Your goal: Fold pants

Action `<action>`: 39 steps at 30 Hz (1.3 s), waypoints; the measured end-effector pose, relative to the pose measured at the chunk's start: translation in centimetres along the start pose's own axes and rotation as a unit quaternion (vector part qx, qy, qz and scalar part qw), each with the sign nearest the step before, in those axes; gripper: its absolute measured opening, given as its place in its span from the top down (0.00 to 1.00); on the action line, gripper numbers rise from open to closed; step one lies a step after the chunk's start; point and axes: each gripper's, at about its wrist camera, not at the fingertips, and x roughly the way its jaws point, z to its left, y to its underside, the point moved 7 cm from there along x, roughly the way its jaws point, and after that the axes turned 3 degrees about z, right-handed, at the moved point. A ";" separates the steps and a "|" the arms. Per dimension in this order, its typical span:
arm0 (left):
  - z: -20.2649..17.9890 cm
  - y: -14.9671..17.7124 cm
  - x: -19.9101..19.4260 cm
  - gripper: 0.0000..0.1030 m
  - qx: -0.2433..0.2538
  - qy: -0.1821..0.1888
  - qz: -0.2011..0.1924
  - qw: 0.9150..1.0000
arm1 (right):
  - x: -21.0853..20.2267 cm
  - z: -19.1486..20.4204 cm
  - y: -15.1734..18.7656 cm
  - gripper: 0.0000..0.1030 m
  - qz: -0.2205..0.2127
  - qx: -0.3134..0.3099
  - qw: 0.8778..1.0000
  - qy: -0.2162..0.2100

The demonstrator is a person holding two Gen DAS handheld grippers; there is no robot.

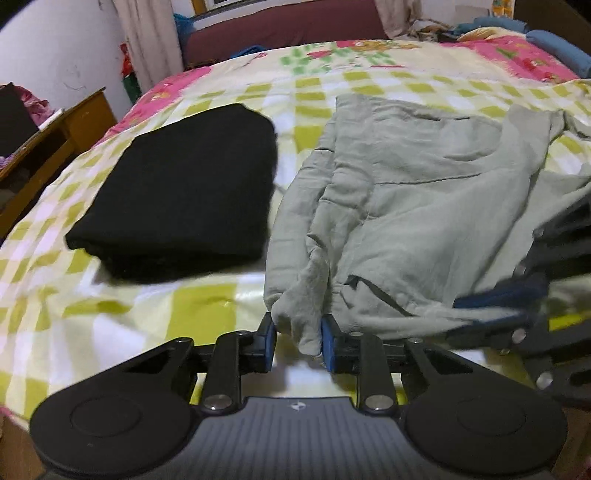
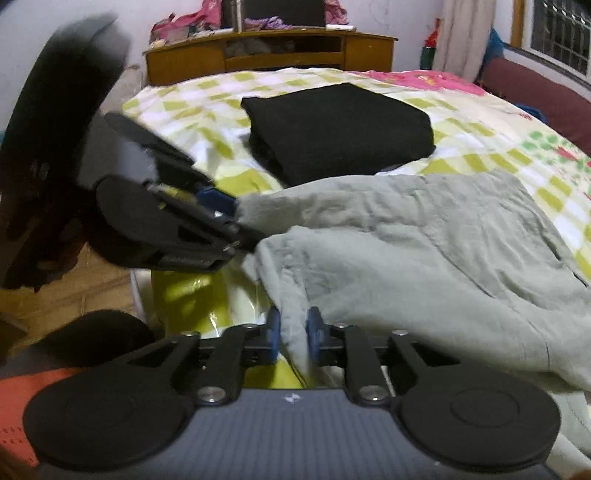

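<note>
Light grey-green pants [image 1: 417, 184] lie rumpled on the bed, right of a folded black garment [image 1: 188, 192]. My left gripper [image 1: 301, 341] is shut on a bunched edge of the pants at the near side. In the right wrist view the same pants [image 2: 424, 258] spread to the right. My right gripper [image 2: 293, 338] is shut on another fold of their near edge. The left gripper [image 2: 225, 218] shows at left in that view, pinching the cloth. The right gripper shows blurred at the right edge of the left wrist view [image 1: 491, 306].
The bed has a yellow-green checked sheet [image 1: 110, 325] with pink floral parts. The folded black garment also shows in the right wrist view [image 2: 343, 129]. A wooden desk [image 2: 273, 51] with clutter stands beyond the bed. A maroon couch [image 1: 280, 29] lies at the back.
</note>
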 end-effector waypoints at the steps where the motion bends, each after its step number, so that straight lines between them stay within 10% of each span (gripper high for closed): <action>1: 0.0 0.0 -0.2 0.56 0.000 -0.002 -0.001 1.000 | -0.6 -0.6 -0.1 0.79 -0.004 0.011 1.000 0.003; 9: 1.3 -2.8 -3.0 0.53 -0.016 -0.009 -0.039 0.999 | -9.1 -15.4 2.7 0.67 -0.045 0.183 0.974 0.130; 19: -4.4 -14.1 2.7 0.43 0.044 0.035 -0.092 0.994 | -11.7 -35.7 10.7 0.65 -0.060 0.509 0.829 0.224; 25: -6.8 -19.8 8.4 0.43 0.081 0.025 -0.086 0.993 | -10.6 -40.7 11.7 0.64 -0.072 0.555 0.788 0.256; 28: -6.8 -20.6 9.9 0.43 0.101 0.005 -0.085 0.991 | -10.9 -41.4 11.6 0.67 -0.038 0.514 0.807 0.287; 35: -7.1 -22.7 11.4 0.42 0.182 0.039 -0.094 0.978 | -10.9 -37.2 6.4 0.57 0.014 0.193 0.934 0.299; 39: -7.3 -24.4 12.6 0.36 0.197 0.076 -0.073 0.975 | -7.5 -38.1 3.8 0.55 0.046 0.123 0.959 0.251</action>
